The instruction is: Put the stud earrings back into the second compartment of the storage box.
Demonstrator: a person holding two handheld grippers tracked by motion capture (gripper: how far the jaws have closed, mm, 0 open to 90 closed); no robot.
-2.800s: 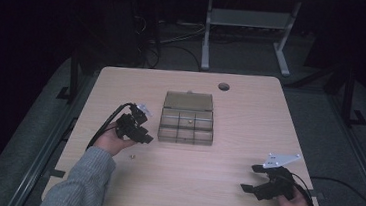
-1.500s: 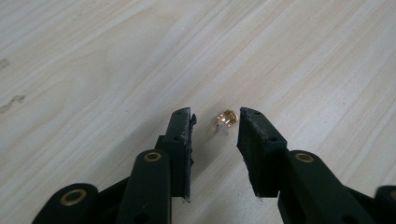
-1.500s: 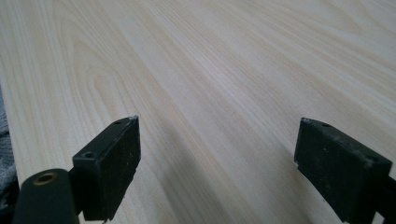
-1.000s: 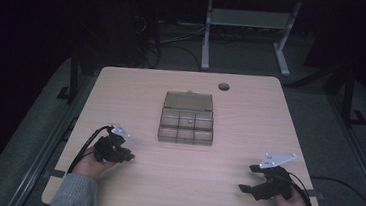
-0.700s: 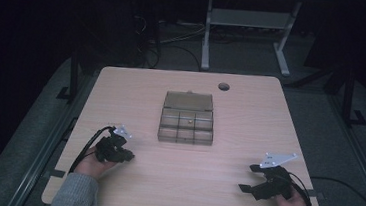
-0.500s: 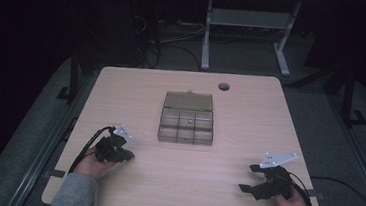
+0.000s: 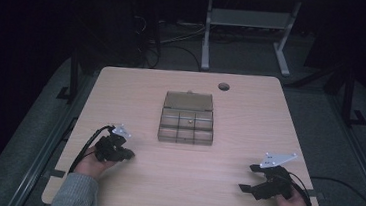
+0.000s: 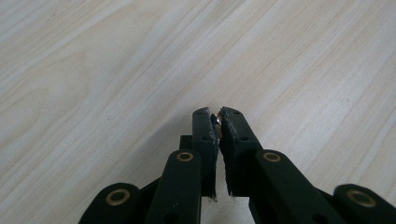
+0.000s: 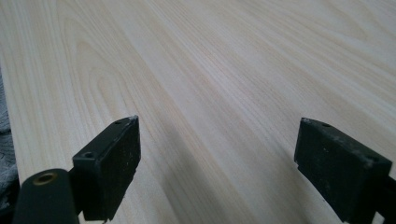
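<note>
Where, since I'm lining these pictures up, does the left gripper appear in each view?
High view: left gripper at the tabletop near-left, left of the compartment box.
Left gripper view: its jaws rise bottom centre, shut on a small brassy piece.
Right gripper view: right gripper, open jaws over bare wood.
Shared landmark: the pale wood-grain tabletop.

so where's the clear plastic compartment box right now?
In the high view the clear plastic compartment box sits mid-table, lid open, below the round cable hole, beyond and between the left gripper and right gripper.

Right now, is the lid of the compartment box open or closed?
Open. The lid of the compartment box is folded back behind it, and its compartments show uncovered from above.
</note>
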